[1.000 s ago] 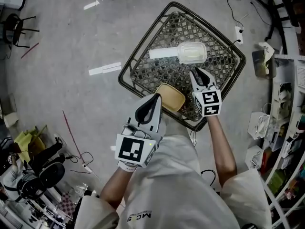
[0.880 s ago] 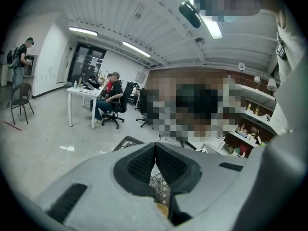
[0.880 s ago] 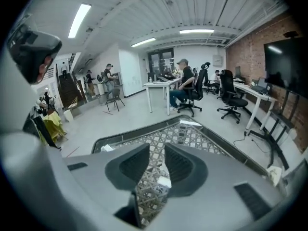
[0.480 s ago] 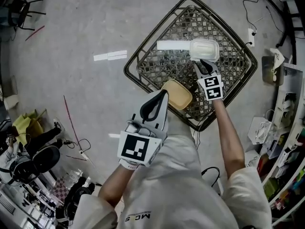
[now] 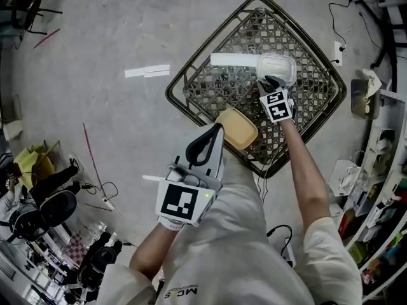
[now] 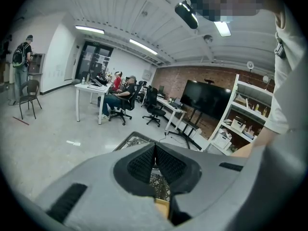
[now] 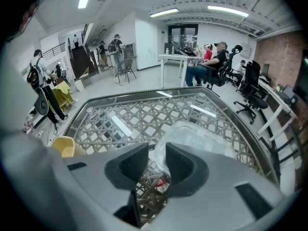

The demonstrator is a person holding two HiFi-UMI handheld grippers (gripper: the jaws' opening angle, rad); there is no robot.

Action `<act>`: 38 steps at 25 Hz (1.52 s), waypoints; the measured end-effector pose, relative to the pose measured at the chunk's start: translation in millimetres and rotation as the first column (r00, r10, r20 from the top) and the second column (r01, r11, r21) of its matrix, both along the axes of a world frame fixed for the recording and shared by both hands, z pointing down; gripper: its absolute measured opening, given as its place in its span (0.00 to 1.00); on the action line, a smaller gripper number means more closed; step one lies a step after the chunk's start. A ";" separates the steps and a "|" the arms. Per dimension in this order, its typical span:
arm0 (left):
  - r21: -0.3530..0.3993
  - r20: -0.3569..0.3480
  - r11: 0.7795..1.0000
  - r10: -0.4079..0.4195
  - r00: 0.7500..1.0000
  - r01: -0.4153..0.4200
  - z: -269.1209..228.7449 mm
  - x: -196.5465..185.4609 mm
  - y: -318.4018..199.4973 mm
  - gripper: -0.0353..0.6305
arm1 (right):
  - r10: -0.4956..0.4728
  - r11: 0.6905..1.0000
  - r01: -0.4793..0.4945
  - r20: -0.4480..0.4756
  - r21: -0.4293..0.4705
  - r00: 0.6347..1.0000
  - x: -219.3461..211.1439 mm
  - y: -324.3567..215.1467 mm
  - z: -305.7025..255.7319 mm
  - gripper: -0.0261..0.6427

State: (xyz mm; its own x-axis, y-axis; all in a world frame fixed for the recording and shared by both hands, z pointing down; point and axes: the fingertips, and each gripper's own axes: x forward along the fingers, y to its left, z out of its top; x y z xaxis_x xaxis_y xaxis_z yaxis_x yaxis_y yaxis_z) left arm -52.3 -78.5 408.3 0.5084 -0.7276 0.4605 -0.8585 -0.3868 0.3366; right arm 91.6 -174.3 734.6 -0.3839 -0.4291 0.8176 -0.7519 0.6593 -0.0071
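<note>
Clear plastic tub (image 5: 276,67) at 1 o'clock on lattice table (image 5: 203,95); white strip (image 5: 232,59) touching tub's 9 o'clock side. Right gripper (image 5: 266,81) at tub's 7 o'clock, jaws narrowly apart, tub corner at gap mouth, not clamped. Left gripper (image 5: 218,127) jaws pressed together, empty, tip just beside yellow container (image 5: 236,129) at table's 7 o'clock edge.

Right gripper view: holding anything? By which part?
Nothing held yet. The right gripper is open, its jaws standing either side of the near rim of the clear container, not closed on it.
</note>
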 end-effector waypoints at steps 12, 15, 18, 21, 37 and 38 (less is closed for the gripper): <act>-0.002 0.036 1.000 -0.012 0.999 0.012 1.3 -10.4 9.3 0.09 | -0.104 0.994 0.100 -0.087 -0.054 0.991 0.1 -9.9 26.0 0.26; 0.007 0.034 1.000 -0.011 0.999 0.011 -0.6 -9.4 8.5 0.09 | -0.114 0.991 0.107 -0.094 -0.076 0.989 -0.6 -11.1 28.0 0.26; 0.001 0.035 1.000 -0.007 0.999 0.007 0.3 -9.2 11.0 0.09 | -0.111 0.990 0.105 -0.070 -0.090 0.991 -4.6 -8.9 30.6 0.24; 0.004 0.020 1.000 -0.016 1.000 0.016 -4.4 -6.2 10.2 0.09 | -0.148 0.987 0.141 -0.091 -0.071 0.985 -7.2 -5.2 30.5 0.18; 0.048 0.039 0.999 0.001 0.999 -0.002 -11.9 -12.2 23.2 0.09 | -0.120 0.993 0.121 -0.117 0.003 0.986 -9.9 -4.8 -0.3 0.16; 0.046 0.034 0.999 0.000 0.999 -0.002 -13.8 -11.1 23.8 0.09 | -0.106 0.994 0.108 -0.110 0.017 0.988 -9.4 -4.9 -6.5 0.16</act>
